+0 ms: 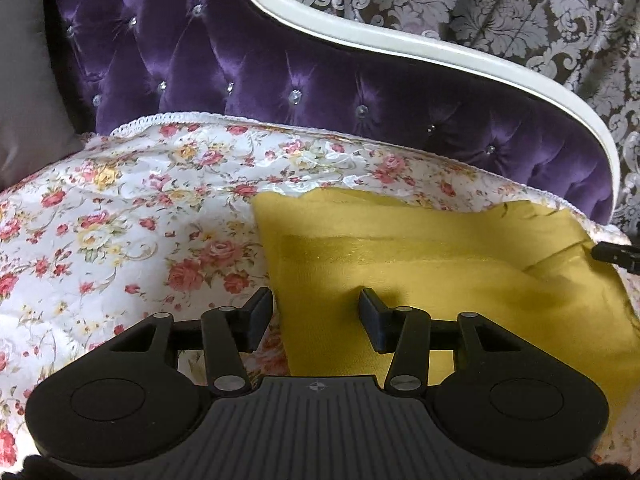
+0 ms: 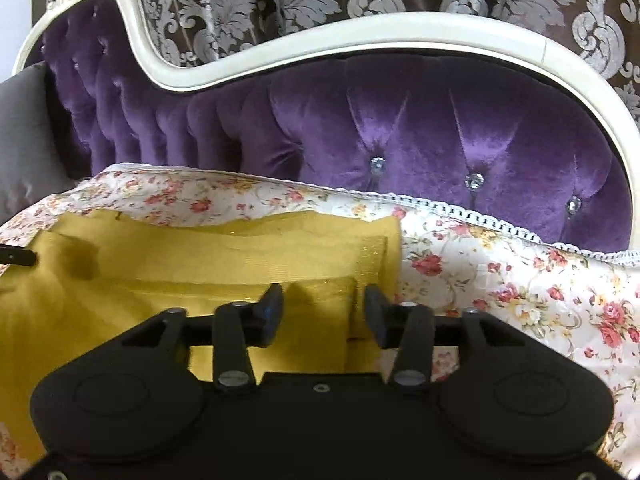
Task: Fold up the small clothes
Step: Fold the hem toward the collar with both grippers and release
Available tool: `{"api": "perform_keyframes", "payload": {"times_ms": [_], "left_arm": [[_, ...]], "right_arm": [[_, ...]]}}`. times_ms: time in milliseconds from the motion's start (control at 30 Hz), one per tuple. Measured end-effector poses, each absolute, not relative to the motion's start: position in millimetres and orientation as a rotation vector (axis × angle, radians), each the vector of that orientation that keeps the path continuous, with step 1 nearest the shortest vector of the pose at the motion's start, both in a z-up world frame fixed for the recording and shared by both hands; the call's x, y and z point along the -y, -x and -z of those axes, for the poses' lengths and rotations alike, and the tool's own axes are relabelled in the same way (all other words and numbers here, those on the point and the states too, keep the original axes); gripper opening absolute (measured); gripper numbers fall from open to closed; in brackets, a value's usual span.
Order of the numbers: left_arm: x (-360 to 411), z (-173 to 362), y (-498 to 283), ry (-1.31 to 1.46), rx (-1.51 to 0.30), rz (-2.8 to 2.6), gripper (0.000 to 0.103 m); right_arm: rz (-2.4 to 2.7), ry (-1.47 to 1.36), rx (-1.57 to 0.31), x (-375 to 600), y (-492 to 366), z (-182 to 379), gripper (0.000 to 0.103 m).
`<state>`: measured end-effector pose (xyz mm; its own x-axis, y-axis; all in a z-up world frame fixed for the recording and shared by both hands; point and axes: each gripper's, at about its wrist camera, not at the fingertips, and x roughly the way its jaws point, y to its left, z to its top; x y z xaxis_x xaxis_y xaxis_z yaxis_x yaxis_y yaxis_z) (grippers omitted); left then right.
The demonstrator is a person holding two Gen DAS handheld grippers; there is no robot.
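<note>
the yellow cloth (image 1: pixel 460 280) lies flat on the floral cover (image 1: pixel 120 220) of the purple tufted sofa (image 1: pixel 280 72), already doubled, with a shiny gold band running across it parallel to the sofa back. the left gripper (image 1: pixel 316 314) hovers over the cloth's left edge, jaws partly apart and holding nothing, one finger over the cover and the other over the cloth. the right gripper (image 2: pixel 324 308) hangs over the cloth's right near corner, jaws also partly apart and empty. the step in hand looks like taking new hold for another fold. to do it well, each gripper should straddle every layer at its near corner, pinch together, then lift evenly and lay the edge square to the far edge nearest the sofa back.
</note>
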<state>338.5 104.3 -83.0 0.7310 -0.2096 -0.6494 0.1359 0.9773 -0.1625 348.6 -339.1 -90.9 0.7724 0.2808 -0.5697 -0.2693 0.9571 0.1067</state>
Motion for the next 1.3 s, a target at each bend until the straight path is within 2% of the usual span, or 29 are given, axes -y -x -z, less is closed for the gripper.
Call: {"api": "perform_keyframes", "payload": {"times_ms": [100,133,167,200,233,267,433,533,667,700,767,900,1033,1133,1233,1300], "left_arm": [[-100.9,82.7,-338.3,0.090,-0.715,0.196,0.046],[-99.8,82.6,-338.3,0.083,-0.711,0.196,0.046],[-98.6,82.7,-337.9,0.076,-0.705,0.197,0.046],[-97.3,82.8,-337.1,0.069,-0.699,0.202,0.046],[-96.2,83.3,-336.3,0.060,-0.695,0.203,0.046],[-95.1,83.9,-335.4,0.052,-0.692,0.205,0.046],[-93.7,85.2,-337.6,0.048,-0.675,0.206,0.046],[-89.6,84.1,-337.7,0.023,-0.657,0.199,0.046],[-84.7,82.6,-330.5,-0.023,-0.609,0.187,0.046],[-83.3,81.8,-328.1,-0.034,-0.594,0.195,0.046],[-80.0,81.4,-327.2,-0.052,-0.593,0.219,0.046],[-77.1,84.0,-331.4,-0.052,-0.622,0.230,0.046],[-78.1,87.6,-337.3,-0.027,-0.648,0.227,0.046],[-80.7,88.6,-343.0,0.011,-0.667,0.219,0.046],[-83.3,88.4,-344.9,0.042,-0.670,0.223,0.046],[-83.8,88.5,-344.6,0.047,-0.664,0.232,0.036]], "right_arm": [[-0.306,-0.015,-0.617,338.1,-346.6,92.9,0.055],[-0.313,-0.004,-0.602,336.7,-343.3,92.5,0.046],[-0.319,0.004,-0.593,335.1,-340.9,92.0,0.030],[-0.332,0.008,-0.589,333.4,-338.6,91.2,0.022],[-0.355,0.007,-0.586,331.5,-336.1,90.2,0.016],[-0.386,0.005,-0.586,329.8,-334.0,89.5,0.015],[-0.391,0.040,-0.615,321.9,-337.6,93.2,0.017],[-0.377,-0.005,-0.626,326.0,-343.5,95.7,0.024],[-0.379,-0.008,-0.630,325.5,-343.2,95.7,0.026],[-0.381,-0.008,-0.631,325.4,-342.4,95.6,0.026],[-0.380,-0.004,-0.631,325.1,-340.1,94.9,0.017],[-0.382,-0.017,-0.630,325.1,-338.1,94.2,0.016],[-0.391,-0.012,-0.640,323.3,-340.2,95.8,0.026],[-0.389,-0.019,-0.639,321.9,-342.1,96.1,0.049],[-0.388,-0.024,-0.639,320.5,-342.8,96.0,0.051],[-0.388,-0.022,-0.644,319.9,-343.0,96.5,0.051]]}}
